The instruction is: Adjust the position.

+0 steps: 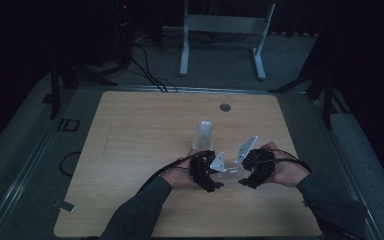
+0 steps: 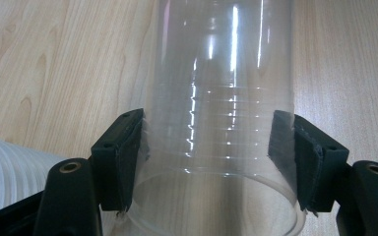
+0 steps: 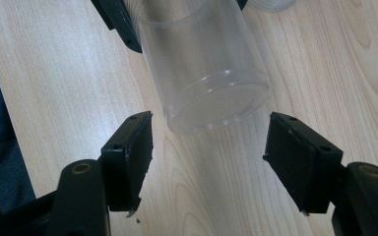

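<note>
Two claws, two clear cups on the worktop (image 1: 130,130)

Left claw (image 2: 209,147) grasps one cup (image 2: 216,98) held over the worktop; right claw (image 3: 209,162) is released, apart from it; second cup (image 1: 205,135) stands behind.

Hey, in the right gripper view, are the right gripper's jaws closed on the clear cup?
No, the right gripper has its jaws apart, short of the clear cup.

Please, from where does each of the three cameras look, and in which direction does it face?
High view: above the person's side, facing forward and down on the table; both forearms and hands show.
Left gripper view: rides the left gripper, whose jaws clamp the clear cup.
Right gripper view: rides the right gripper, jaws open before the cup's base.
Shared: the clear cup.
</note>
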A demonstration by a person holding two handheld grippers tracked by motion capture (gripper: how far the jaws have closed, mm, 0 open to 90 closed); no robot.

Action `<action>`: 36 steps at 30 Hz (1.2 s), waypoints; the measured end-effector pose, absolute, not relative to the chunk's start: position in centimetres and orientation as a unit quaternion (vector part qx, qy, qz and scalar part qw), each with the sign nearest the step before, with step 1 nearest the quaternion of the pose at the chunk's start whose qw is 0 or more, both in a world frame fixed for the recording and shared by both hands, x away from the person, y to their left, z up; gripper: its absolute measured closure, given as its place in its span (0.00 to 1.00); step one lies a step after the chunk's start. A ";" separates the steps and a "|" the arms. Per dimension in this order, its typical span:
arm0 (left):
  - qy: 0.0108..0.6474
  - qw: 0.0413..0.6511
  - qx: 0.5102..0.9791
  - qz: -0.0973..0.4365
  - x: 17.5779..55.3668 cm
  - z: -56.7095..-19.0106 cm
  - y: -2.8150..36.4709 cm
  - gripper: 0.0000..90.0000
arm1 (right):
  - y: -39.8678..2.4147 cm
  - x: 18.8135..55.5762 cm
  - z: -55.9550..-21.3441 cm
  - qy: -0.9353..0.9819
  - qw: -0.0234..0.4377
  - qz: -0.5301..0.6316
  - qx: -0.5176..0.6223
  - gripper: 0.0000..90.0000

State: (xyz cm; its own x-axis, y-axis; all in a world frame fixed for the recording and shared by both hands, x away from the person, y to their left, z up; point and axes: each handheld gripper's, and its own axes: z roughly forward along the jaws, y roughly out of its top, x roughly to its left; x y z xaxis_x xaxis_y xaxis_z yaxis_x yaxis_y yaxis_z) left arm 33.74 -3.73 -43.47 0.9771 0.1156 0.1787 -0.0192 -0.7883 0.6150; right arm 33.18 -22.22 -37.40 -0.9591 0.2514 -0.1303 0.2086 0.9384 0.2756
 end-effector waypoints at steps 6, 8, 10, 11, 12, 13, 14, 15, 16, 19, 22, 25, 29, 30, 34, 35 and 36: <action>0.024 0.327 0.940 0.099 33.8 -43.5 -3.7 0.35 | -21.8 33.1 -37.4 0.982 0.080 0.128 0.113 0.38; 0.022 0.326 0.940 0.096 33.8 -43.4 -3.7 0.35 | -21.7 33.2 -37.4 0.983 0.081 0.125 0.108 0.37; 0.021 0.326 0.940 0.093 33.8 -43.5 -3.7 0.35 | -21.6 33.2 -37.4 0.983 0.080 0.124 0.107 0.37; 0.020 0.326 0.941 0.092 33.8 -43.5 -3.7 0.35 | -21.6 33.2 -37.5 0.983 0.081 0.123 0.107 0.37; 0.020 0.325 0.941 0.091 33.8 -43.5 -3.7 0.35 | -21.5 33.2 -37.5 0.984 0.081 0.120 0.105 0.37; 0.020 0.325 0.941 0.091 33.8 -43.5 -3.7 0.35 | -21.5 33.2 -37.5 0.984 0.080 0.119 0.106 0.37; 0.018 0.325 0.941 0.089 33.8 -43.5 -3.7 0.35 | -21.4 33.1 -37.5 0.984 0.079 0.118 0.106 0.36; 0.018 0.325 0.942 0.087 33.8 -43.5 -3.7 0.35 | -21.4 33.2 -37.6 0.984 0.079 0.120 0.103 0.36; 0.017 0.325 0.942 0.084 33.8 -43.6 -3.7 0.35 | -21.4 33.2 -37.6 0.984 0.079 0.119 0.102 0.36; 0.012 0.322 0.943 0.080 33.8 -43.5 -3.7 0.35 | -21.2 33.1 -37.7 0.985 0.077 0.118 0.098 0.36; 0.009 0.322 0.944 0.076 33.7 -43.4 -3.8 0.35 | -21.1 33.1 -37.9 0.986 0.076 0.117 0.095 0.36; 0.010 0.326 0.942 0.073 33.7 -43.3 -4.0 0.35 | -21.0 33.0 -38.0 0.986 0.076 0.116 0.093 0.36; 0.008 0.329 0.942 0.070 33.7 -43.3 -4.0 0.35 | -20.8 32.9 -38.2 0.986 0.074 0.117 0.091 0.37; 0.008 0.331 0.941 0.068 33.7 -43.3 -4.0 0.35 | -20.8 32.9 -38.3 0.986 0.074 0.117 0.089 0.37; 0.007 0.333 0.940 0.067 33.6 -43.3 -4.1 0.35 | -20.6 32.9 -38.5 0.988 0.072 0.111 0.085 0.37; 0.047 0.374 0.925 0.053 33.1 -43.7 -4.4 0.35 | -20.6 32.9 -38.6 0.988 0.071 0.110 0.084 0.37; 0.043 0.371 0.926 0.055 33.1 -43.6 -4.4 0.35 | -20.5 32.9 -38.6 0.988 0.071 0.110 0.083 0.38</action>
